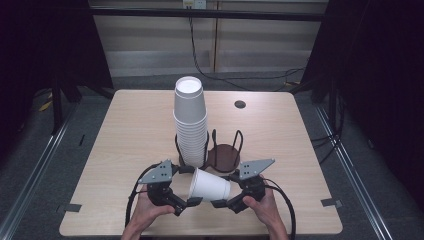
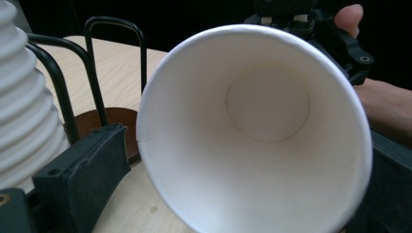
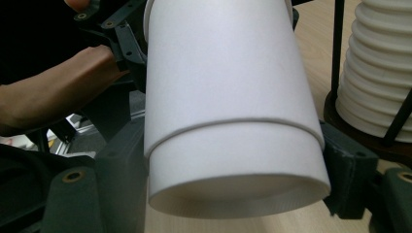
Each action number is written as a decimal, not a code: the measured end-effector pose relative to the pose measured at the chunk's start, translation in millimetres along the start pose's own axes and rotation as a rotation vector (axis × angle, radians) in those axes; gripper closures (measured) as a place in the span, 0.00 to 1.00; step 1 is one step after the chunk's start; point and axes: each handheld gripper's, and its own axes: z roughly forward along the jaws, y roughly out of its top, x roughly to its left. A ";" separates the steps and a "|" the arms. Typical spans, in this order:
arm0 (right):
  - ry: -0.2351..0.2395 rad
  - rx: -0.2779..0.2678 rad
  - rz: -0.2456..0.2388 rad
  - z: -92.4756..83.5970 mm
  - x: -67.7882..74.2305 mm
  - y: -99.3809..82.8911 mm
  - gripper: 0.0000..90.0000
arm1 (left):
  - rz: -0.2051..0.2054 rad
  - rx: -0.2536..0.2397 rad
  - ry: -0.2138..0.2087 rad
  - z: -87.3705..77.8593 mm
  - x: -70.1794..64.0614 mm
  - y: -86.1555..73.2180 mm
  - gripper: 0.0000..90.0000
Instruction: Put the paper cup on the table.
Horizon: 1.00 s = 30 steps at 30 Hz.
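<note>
Dark curtains close off both sides of the high view, and a pale wooden table (image 1: 125, 150) fills its middle, with grey floor and loose cables beyond.

At centre frame stands a tall stack of white paper cups (image 1: 190, 125), nested mouth down inside a black wire holder (image 1: 178, 145) with a round brown base. Just to the right of it a second wire holder (image 1: 225, 152) of the same kind has nothing on its brown disc (image 1: 223, 156).

Lower centre, a single cup (image 1: 210, 185) hangs on its side just above the table between the two tools, its mouth toward the left gripper (image 1: 190, 204) and its base toward the right gripper (image 1: 222, 202). In the right gripper view the right jaws press on both sides of what look like two nested cups (image 3: 228, 111), since a second rim line crosses the wall; so that gripper has hold of them near the base. In the left gripper view the left jaws stand wide, one at the lower left corner away from the rim, the other at the lower right edge where contact is hard to judge; I read it as not gripping. The cup's inside (image 2: 267, 102) is bare.

By my reading, one cup or pair has been taken off the stack and is being pulled apart or handed over; the empty holder looks like the destination, and nothing has been placed there yet. Most of the stack remains.
</note>
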 end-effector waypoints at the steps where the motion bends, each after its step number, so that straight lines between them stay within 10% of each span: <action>1: 0.001 0.004 -0.005 0.6 0.6 0.1 0.26 | 0.002 0.001 -0.011 1.1 0.0 -0.4 0.01; 30: 0.018 0.000 -0.018 3.3 -0.5 -3.4 0.23 | -0.035 -0.018 -0.105 5.9 3.7 5.0 0.10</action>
